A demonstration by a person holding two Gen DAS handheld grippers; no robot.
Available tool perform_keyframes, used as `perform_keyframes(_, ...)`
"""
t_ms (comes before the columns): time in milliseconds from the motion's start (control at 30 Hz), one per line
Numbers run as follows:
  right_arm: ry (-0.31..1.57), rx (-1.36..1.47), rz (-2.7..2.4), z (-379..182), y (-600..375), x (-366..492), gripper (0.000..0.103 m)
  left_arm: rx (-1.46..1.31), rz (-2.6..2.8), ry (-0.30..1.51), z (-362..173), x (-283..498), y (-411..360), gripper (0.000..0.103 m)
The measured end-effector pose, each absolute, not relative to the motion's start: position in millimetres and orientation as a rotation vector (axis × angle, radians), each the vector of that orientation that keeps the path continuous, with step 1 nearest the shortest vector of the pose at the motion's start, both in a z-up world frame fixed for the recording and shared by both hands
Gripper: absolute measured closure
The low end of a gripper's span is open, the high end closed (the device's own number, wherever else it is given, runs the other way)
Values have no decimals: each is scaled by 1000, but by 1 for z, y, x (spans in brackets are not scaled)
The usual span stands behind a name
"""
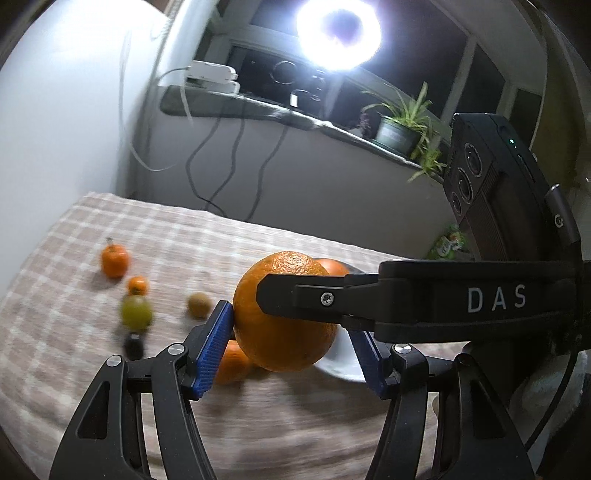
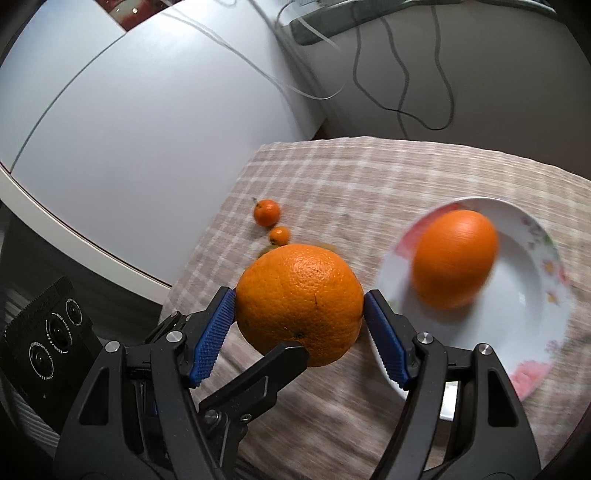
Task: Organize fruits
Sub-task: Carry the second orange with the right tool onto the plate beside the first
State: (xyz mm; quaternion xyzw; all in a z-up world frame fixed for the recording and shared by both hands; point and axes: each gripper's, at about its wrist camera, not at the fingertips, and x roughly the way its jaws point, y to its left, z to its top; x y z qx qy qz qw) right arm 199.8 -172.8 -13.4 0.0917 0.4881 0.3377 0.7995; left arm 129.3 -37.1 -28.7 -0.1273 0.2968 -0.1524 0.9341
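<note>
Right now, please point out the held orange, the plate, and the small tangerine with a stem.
held orange (image 2: 299,299), right wrist view, middle of its peel.
plate (image 2: 524,317), right wrist view, bare white inside.
tangerine with a stem (image 2: 266,213), right wrist view, middle of the fruit.

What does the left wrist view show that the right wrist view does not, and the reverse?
Only the left wrist view: a bright lamp, a potted plant and a small dark fruit. Only the right wrist view: the plate's flowered rim. Both: the large orange, held in the right tongs, two small oranges and the checked cloth.
</note>
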Motion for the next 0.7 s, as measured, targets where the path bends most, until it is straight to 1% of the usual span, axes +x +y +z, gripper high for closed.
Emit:
perform_keyframes(333, 1048, 244, 635, -21, -242, 203, 28, -223, -399, 643, -37, 141, -97, 42)
perform_keyframes(700, 1055, 284, 563, -35, -291, 215, 28, -187, -453, 691, -48, 157, -145, 42)
